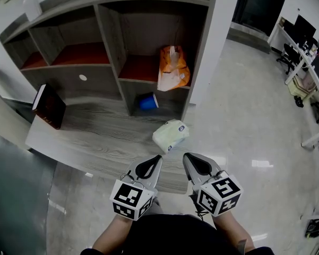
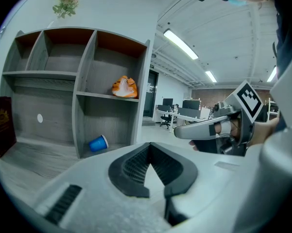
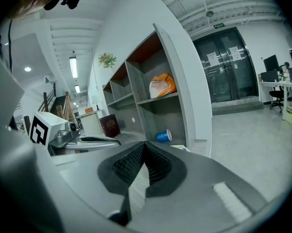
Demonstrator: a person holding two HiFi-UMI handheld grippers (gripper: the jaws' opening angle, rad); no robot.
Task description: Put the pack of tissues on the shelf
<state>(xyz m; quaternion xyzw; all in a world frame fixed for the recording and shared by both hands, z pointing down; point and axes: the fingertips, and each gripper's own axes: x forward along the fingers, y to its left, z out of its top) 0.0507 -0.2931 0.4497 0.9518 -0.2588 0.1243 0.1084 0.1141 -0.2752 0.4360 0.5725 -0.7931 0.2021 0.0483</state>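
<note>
Tissue pack (image 1: 170, 135) lies flat on the low grey platform (image 1: 95, 137) at the foot of the shelf (image 1: 109, 33), close to the platform's right-hand edge and just in front of the lower right compartment. In that compartment a blue cup (image 1: 147, 102) rests on its side. From my right tongs' view only a pale sliver of the pack (image 3: 182, 148) shows past the jaws.

My left tongs (image 1: 159, 156) and right tongs (image 1: 184, 155) hang side by side near the platform's front edge, tips toward the pack and apart from it. Both pairs of jaws are closed together, with nothing between them.

An orange bag (image 1: 173, 68) sits in the upper right compartment, leaning toward its right wall, with bare red-brown board to its left. A dark red book (image 1: 49, 106) stands far off at the platform's left end. To the right of the shelf's white side panel (image 1: 215, 41), pale floor (image 1: 244, 121) runs wide and open toward the desks.
</note>
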